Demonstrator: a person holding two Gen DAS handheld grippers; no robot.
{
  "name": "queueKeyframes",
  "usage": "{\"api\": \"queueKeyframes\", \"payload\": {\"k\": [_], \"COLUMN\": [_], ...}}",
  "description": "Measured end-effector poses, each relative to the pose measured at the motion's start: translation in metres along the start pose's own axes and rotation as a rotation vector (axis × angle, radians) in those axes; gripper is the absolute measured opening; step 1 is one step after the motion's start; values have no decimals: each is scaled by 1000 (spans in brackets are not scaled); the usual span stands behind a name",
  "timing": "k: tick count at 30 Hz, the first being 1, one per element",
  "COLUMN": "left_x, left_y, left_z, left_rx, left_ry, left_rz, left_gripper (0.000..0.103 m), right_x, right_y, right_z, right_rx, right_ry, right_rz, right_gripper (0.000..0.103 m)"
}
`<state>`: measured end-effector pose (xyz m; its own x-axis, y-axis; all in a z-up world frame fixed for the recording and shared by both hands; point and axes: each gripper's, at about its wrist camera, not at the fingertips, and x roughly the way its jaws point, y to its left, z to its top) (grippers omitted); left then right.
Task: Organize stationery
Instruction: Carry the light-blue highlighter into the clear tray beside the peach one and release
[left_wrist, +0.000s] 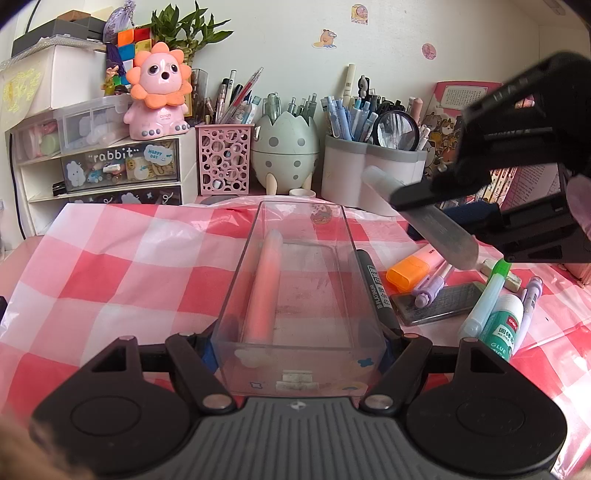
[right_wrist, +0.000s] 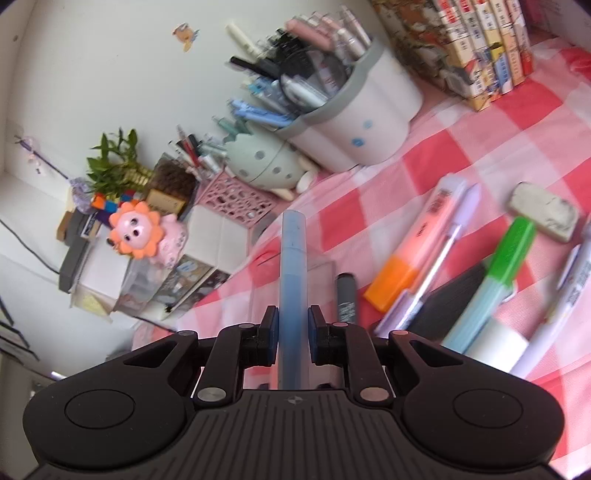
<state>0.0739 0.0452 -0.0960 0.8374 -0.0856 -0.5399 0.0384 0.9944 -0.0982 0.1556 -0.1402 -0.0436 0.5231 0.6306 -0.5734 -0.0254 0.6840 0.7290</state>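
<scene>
Nearest us, left gripper clamps the clear tray, one pink pen inside; at two o'clock our right gripper pinches a blue pen

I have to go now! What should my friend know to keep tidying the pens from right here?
Left hand-held gripper: shut on the clear box.
Right hand-held gripper: shut on a blue pen, in the air.
Done: a pink pen lies in the box.
Left: the blue pen, then the black marker, orange highlighter, glue stick and others on the cloth.
</scene>
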Motion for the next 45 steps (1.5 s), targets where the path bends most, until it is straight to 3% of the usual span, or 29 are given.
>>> {"api": "queueKeyframes", "payload": {"k": [11,17,23,35,37,40,45], "left_x": [0,0,0,0,0,0,0], "left_y": [0,0,-2,0,0,0,0], "left_z": [0,0,0,0,0,0,0], "left_rx": [-2,-2,3,-9,-9,-9,-8], "left_ry": [-1,-1,0,-6,-6,-6,-6], "left_rz": [-1,-1,2,-8,-8,-8,-7], "left_gripper": [49,49,49,49,49,49,49], "right_x": [35,56,67,68,63,49,34], "right_y": [25,33,41,61,63,61,56], "right_z": [-2,-7,-9,-2,1,7,13], "right_rx": [-12,-52,-94,-221,-242,-245,-239], "right_ry": [92,130,146,240,231,190,150], "right_rz": [-29,-142,-203,-213,-211,-199,-194], "right_gripper": [14,15,15,27,28,40,44]}}
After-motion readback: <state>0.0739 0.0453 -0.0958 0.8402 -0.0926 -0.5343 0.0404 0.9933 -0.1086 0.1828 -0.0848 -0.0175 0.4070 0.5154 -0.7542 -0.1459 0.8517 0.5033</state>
